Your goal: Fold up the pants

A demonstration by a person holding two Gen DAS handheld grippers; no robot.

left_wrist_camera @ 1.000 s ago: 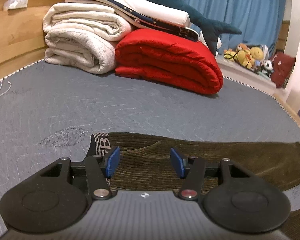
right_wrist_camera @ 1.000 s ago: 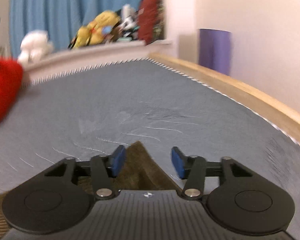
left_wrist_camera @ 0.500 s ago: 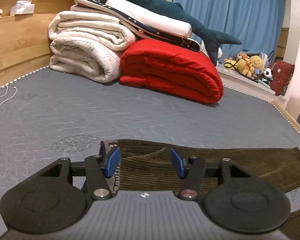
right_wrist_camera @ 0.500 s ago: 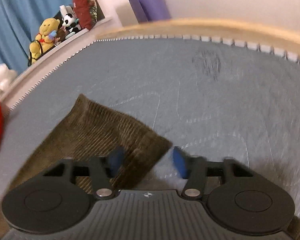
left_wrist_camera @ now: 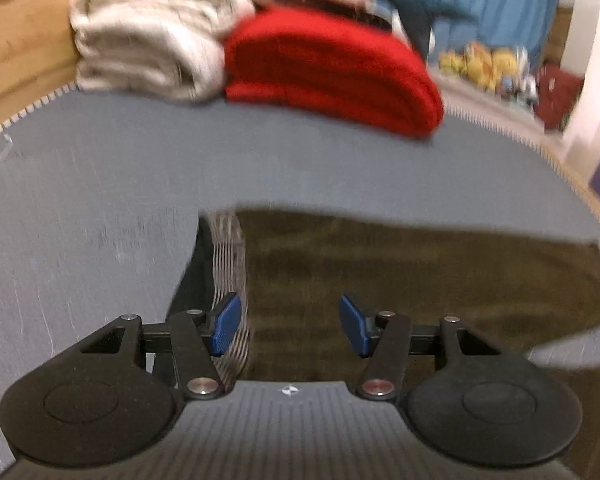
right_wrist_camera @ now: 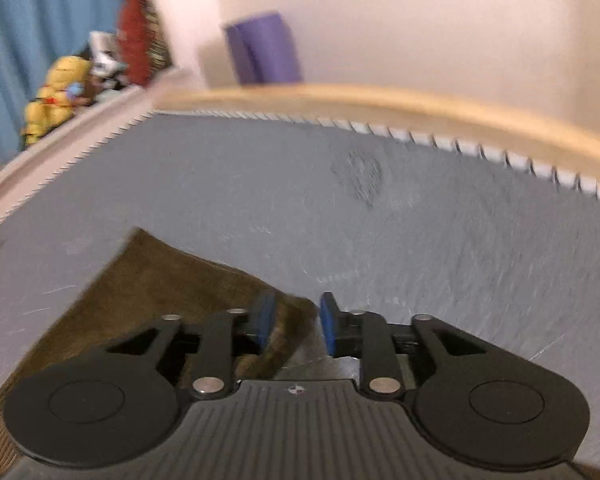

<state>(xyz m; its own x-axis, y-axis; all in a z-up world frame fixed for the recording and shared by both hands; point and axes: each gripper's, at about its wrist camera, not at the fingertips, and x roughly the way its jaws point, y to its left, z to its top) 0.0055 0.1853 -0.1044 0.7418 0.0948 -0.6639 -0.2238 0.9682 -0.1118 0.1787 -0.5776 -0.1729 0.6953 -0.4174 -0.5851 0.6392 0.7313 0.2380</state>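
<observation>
Brown corduroy pants [left_wrist_camera: 400,272] lie flat on the grey bed cover [left_wrist_camera: 100,184], their striped waistband [left_wrist_camera: 228,256] at the left. My left gripper [left_wrist_camera: 290,330] is open and hovers just above the waist end, its left pad over the waistband. In the right wrist view the pant leg's cuff end [right_wrist_camera: 172,280] lies on the cover. My right gripper [right_wrist_camera: 294,322] has narrowed around the cuff's corner, with the cloth between the pads. A small gap still shows beside the right pad.
Folded white blankets [left_wrist_camera: 152,36] and a red quilt [left_wrist_camera: 332,72] are stacked at the bed's far side, with a wooden headboard [left_wrist_camera: 24,32] at left. A wooden bed rail [right_wrist_camera: 380,100], soft toys [right_wrist_camera: 60,92] and a purple roll [right_wrist_camera: 264,52] lie beyond the right gripper.
My left gripper has dropped and tilted down over the waistband, staying open. My right gripper has moved onto the cuff corner and its jaws have closed in from wide open.
</observation>
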